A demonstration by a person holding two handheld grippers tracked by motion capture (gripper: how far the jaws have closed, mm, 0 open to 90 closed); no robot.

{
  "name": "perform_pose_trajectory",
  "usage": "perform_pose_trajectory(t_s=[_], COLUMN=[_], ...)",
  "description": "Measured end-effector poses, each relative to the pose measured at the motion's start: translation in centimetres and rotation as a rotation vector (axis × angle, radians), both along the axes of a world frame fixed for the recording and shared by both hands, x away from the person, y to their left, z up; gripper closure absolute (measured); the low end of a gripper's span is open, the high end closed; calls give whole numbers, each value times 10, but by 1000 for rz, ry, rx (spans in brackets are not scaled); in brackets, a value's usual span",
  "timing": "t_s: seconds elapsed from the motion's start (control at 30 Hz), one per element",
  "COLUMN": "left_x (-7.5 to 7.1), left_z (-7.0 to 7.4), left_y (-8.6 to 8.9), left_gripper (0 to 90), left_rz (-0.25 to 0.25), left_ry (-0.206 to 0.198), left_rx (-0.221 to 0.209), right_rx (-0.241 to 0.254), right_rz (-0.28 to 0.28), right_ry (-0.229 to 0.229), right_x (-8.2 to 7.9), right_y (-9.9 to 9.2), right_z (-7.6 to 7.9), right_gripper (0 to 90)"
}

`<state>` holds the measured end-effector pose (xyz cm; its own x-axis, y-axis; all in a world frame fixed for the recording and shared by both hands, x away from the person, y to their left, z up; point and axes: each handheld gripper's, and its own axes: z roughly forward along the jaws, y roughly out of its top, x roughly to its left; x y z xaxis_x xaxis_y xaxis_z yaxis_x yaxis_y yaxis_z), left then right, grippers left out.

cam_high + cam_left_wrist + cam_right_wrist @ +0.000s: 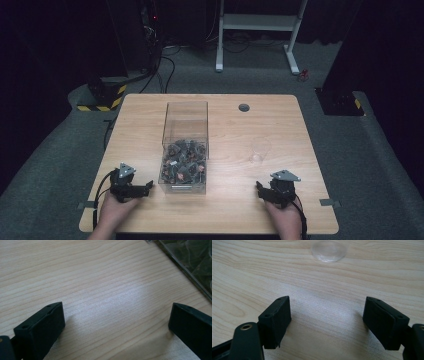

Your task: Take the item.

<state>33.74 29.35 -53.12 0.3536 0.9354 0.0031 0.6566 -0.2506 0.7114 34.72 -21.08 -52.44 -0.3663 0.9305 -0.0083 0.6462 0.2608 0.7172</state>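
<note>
Two hand-held grippers rest low over a wooden table (pixel 235 210), one at each near corner, with a clear plastic box (pixel 184 145) between them. The left gripper (pixel 147 187) has its jaws spread wide, and the left gripper view shows nothing but bare wood grain between its fingers (pixel 42 330); neither pad touches anything except, perhaps, the tabletop beneath, and contact there cannot be judged. The box wall lies just beyond the outer edge of the farther finger in that view, near but apart. Seen from above, the box stands just beside this gripper's fingertips, its lower half heaped with small dark parts (pixel 184 162) flecked with orange and white.

The right gripper (pixel 260 190) likewise stands with its jaws far apart and grips nothing. Its own view shows the two black fingers (pixel 275 320) framing an empty stretch of table. Ahead of the fingertips, well clear of both pads and roughly on the line between them, sits a small transparent cup (pixel 329 250), its round base pale against the wood. In the high view the same cup stands beyond and slightly to the side of the right gripper, well apart from the box. A hand (pixel 116 212) holds each tool from the near edge, cables trailing back off the table.
</note>
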Motion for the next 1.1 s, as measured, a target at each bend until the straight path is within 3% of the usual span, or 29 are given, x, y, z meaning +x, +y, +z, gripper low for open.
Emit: perform_pose_trajectory(t_s=[0.33,0.57,1.1], left_x=[-3,0,0], left_z=[0,0,0], left_y=[2,0,-1], left_gripper=[61,5,2], left_rz=[12,-7,-16], left_ry=[-14,2,1], left_rx=[-10,-4,4], right_rx=[-2,-2,-4], right_rz=[3,7,16], right_ry=[-1,-2,0], right_x=[0,1,0], right_y=[0,0,-1], right_z=[0,0,0], right_gripper=[225,225,225])
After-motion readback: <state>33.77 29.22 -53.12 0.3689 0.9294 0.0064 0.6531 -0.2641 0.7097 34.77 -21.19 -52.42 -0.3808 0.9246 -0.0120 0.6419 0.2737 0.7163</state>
